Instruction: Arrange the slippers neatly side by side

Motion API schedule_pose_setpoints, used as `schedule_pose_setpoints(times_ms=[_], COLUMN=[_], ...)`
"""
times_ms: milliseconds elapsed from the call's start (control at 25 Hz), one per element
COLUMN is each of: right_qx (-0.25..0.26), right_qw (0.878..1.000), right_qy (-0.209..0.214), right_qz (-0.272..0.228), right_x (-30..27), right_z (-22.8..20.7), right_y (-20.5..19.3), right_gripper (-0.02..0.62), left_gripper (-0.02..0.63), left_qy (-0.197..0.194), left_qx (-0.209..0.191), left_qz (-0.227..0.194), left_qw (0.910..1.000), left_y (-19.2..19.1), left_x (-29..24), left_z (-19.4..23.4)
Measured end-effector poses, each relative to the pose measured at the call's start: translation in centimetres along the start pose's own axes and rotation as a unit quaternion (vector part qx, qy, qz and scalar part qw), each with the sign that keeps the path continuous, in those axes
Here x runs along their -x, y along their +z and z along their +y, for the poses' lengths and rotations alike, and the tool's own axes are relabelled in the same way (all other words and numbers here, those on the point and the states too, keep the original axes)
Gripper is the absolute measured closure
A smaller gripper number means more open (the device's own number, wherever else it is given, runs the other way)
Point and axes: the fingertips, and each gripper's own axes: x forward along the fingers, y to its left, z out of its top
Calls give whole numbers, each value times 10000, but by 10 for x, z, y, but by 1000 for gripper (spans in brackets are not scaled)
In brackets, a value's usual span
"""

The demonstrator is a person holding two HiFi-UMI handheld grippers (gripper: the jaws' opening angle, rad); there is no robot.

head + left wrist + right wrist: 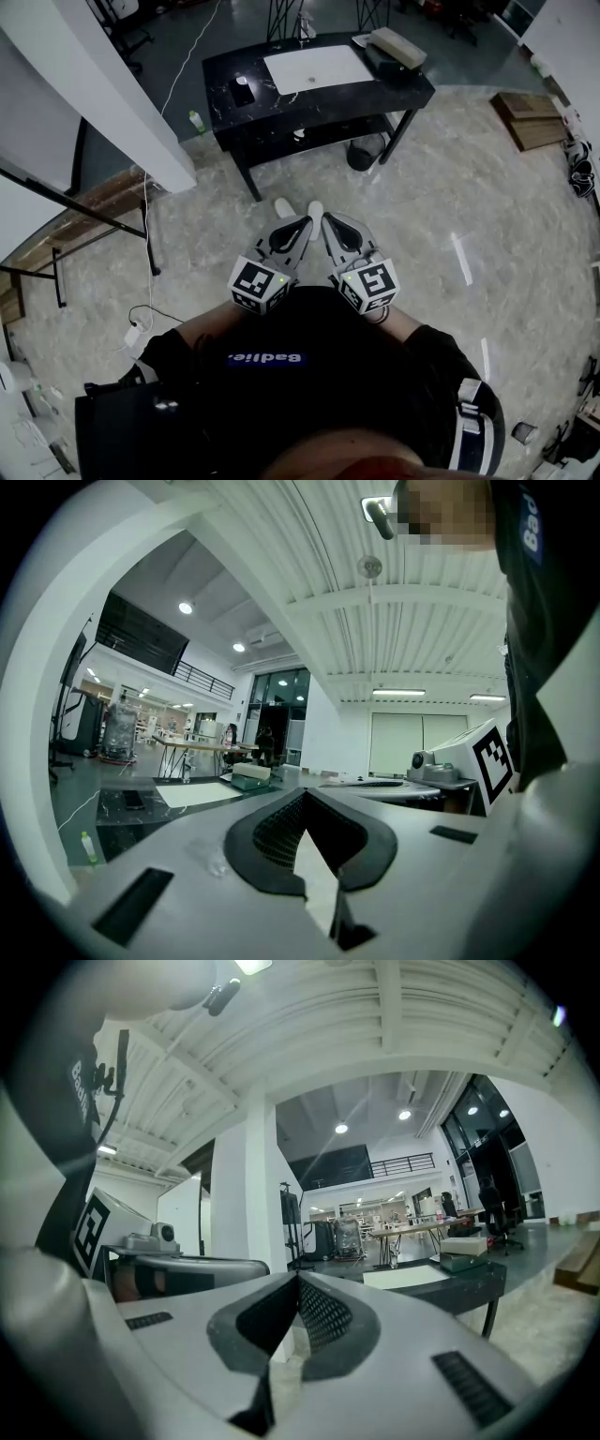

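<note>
1. Slippers: in the head view I cannot place them for certain. Two white rounded shapes (pixel 284 205) lie on the marble floor (pixel 450 197) at frame centre, just past the left gripper (pixel 302 222) and right gripper (pixel 326 219). A black table (pixel 225 75) stands upper centre.
2. Left gripper view: I see the jaws meeting at their tips, with nothing between them.
3. Right gripper view: the jaws are likewise together and empty, and a white pillar (pixel 261 1185) stands beyond them.

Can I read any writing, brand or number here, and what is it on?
"Ba": white print on the person's dark shirt, cut off by the frame edge.
"eadiie", roughly: white print on that shirt in the head view, letters unsure.
Left marker cube and right marker cube: black-and-white patterns, no letters.
Print on the shirt in the right gripper view: too blurred.
</note>
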Motion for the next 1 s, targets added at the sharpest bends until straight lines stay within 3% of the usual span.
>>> schedule_pose_setpoints(times_ms=[520, 1000], right_qx=[-461, -652], right_qw=[9989, 9973], right_qy=[52, 325], right_qz=[61, -25], right_x=[4, 25], right_z=[-23, -85], right_y=[-18, -22], right_gripper=[595, 595], left_gripper=[612, 612], left_qy=[317, 647], left_qx=[204, 152], left_qz=[283, 386], left_qw=[9989, 9970], left_y=[-20, -28], left_x=[-12, -68], left_z=[8, -14])
